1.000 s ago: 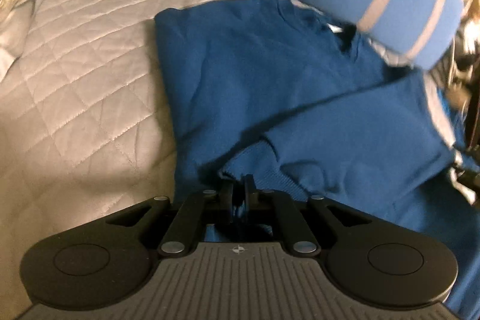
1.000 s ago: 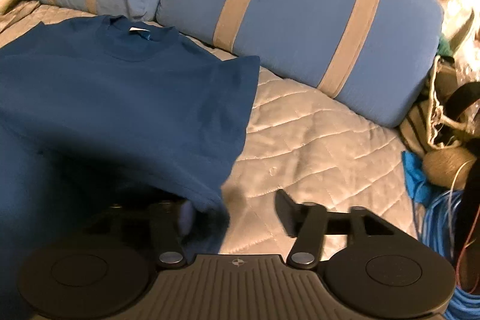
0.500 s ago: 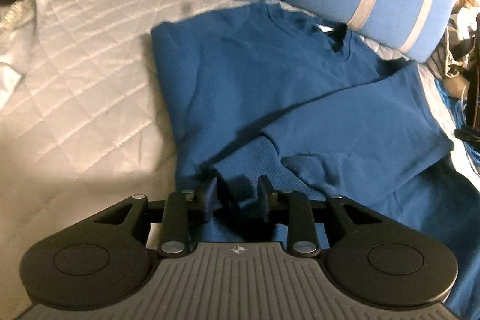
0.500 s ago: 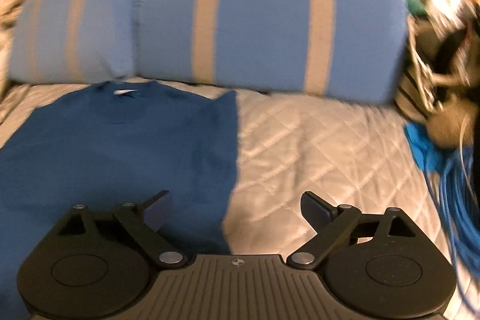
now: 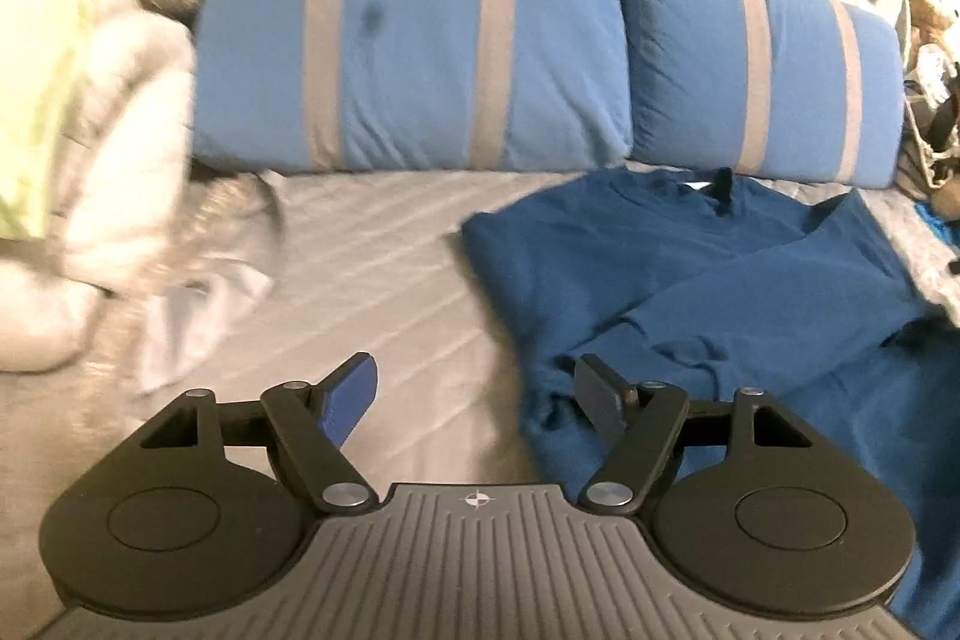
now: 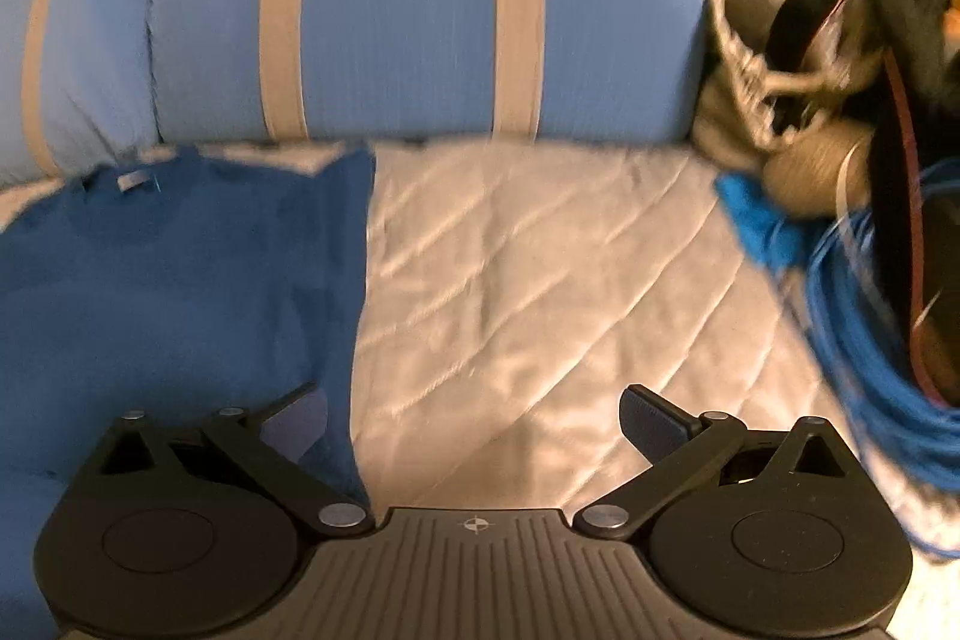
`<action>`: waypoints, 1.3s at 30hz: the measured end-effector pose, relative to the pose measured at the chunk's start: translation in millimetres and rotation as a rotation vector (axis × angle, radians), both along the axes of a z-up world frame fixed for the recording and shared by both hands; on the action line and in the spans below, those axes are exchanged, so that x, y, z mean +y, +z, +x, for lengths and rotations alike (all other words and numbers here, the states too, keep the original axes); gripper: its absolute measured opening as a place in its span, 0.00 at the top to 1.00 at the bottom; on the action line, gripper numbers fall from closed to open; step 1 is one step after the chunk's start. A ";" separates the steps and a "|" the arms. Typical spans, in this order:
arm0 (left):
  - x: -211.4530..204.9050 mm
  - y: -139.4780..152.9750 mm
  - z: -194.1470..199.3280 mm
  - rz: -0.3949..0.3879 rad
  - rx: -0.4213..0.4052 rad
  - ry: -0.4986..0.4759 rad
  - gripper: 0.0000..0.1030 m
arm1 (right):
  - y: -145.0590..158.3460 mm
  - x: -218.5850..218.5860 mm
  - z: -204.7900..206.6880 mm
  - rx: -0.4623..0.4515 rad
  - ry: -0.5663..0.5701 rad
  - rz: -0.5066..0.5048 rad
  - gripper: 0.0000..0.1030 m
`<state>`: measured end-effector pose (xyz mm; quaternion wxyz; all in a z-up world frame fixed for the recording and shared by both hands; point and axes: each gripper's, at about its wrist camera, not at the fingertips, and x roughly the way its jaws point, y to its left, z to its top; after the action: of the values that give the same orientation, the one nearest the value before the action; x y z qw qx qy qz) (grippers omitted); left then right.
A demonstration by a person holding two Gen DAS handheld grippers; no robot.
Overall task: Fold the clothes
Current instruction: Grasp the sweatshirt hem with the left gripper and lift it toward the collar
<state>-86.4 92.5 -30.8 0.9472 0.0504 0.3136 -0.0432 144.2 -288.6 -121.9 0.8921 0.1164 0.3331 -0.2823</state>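
With the left claw [image 5: 477, 394] spread wide and empty, the dark blue long-sleeved knit sweater [image 5: 708, 280] lying ahead and to its right on the pale quilted bed cover [image 5: 372, 280], and the right claw [image 6: 474, 421] equally wide and empty with that sweater to its left, the next fold is judged best begun by the lower hem being pinched at both corners and carried evenly toward the collar. One sweater and two blue pillows with tan stripes [image 5: 414, 58] are counted.

Left gripper [image 5: 477, 394] has let go of the sweater cuff [image 5: 555, 388] — fingers spread; right gripper [image 6: 474, 424] drawn back.
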 end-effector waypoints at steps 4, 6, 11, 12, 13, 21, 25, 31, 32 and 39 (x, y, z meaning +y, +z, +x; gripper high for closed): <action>16.0 13.6 -25.6 -0.047 -0.009 0.027 0.29 | 27.3 8.0 -33.4 -0.050 0.021 -0.011 0.00; 22.1 18.0 -39.1 -0.059 -0.015 0.028 0.29 | 39.6 12.7 -51.1 -0.072 0.036 -0.012 0.00; 35.4 29.4 -72.6 -0.067 -0.046 -0.004 0.29 | 68.3 25.3 -95.9 -0.122 0.081 -0.011 0.00; 38.9 32.2 -78.8 -0.064 -0.052 -0.015 0.29 | 71.6 28.8 -105.4 -0.127 0.100 -0.005 0.00; 40.9 34.0 -84.7 -0.058 -0.051 -0.032 0.29 | 74.8 32.3 -114.8 -0.133 0.120 0.002 0.00; 52.7 22.6 -124.7 -0.188 0.066 -0.189 0.29 | 75.9 58.0 -186.0 -0.133 0.251 0.110 0.00; 58.9 -2.7 -134.2 -0.401 0.129 -0.211 0.30 | 63.0 69.7 -214.3 -0.165 0.274 0.221 0.00; 57.6 -41.5 -142.1 -0.697 0.216 -0.250 0.31 | 40.4 84.1 -232.6 -0.222 0.284 0.342 0.00; 57.6 -47.0 -142.3 -0.733 0.232 -0.252 0.31 | 37.9 85.3 -233.1 -0.230 0.284 0.358 0.00; 64.7 -62.2 -142.3 -0.947 0.287 -0.247 0.31 | 34.0 94.2 -231.0 -0.258 0.302 0.393 0.00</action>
<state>-228.7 157.2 -93.0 0.8014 -0.3541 0.3785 -0.2985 -86.8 -194.4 -87.9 0.9194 0.2713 0.2787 -0.0587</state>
